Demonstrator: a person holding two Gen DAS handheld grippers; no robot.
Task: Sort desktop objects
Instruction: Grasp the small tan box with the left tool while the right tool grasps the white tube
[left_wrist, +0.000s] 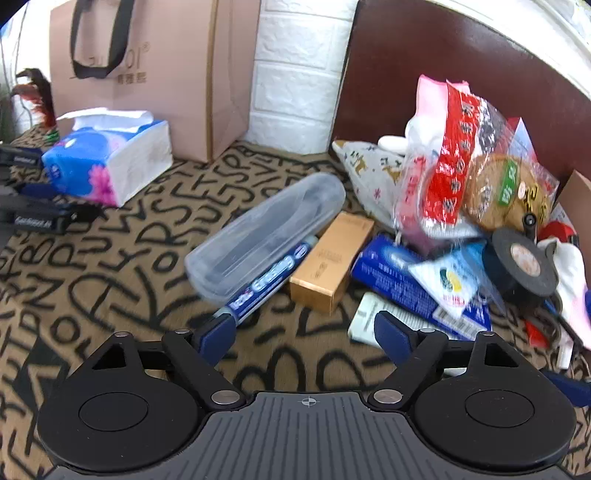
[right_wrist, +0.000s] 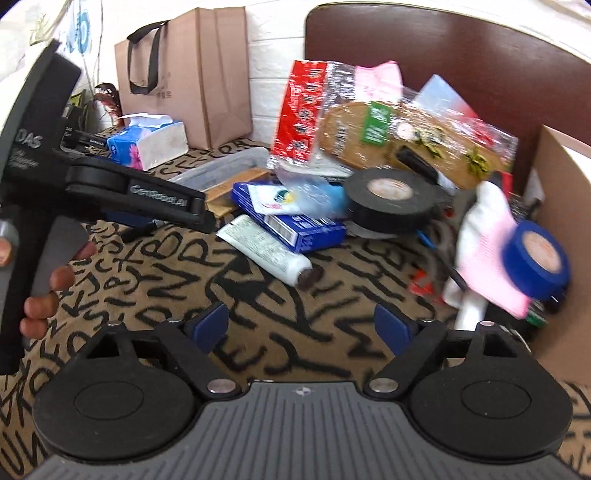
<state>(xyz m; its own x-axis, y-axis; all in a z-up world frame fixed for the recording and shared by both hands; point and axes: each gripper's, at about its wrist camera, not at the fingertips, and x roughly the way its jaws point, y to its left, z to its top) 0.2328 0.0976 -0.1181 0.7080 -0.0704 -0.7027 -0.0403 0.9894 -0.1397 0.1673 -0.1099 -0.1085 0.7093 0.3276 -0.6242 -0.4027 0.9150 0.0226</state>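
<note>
Tan cloth w/ black letters (left_wrist: 110, 288) covers the surface. Landmark: gold box (left_wrist: 330, 258). Touching its left: marker (left_wrist: 266, 277), clear case (left_wrist: 264, 236). Right: blue box (left_wrist: 406, 291), white tube (right_wrist: 266, 251). Far left: tissue pack (left_wrist: 107, 158), paper bag (left_wrist: 155, 74) behind.

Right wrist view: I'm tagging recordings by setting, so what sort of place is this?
Probably a home, at a cluttered table against a white brick-pattern wall. A letter-print cloth covers the table; a tissue pack, a paper shopping bag and a heap of snacks and tape rolls suggest household odds and ends.
</note>
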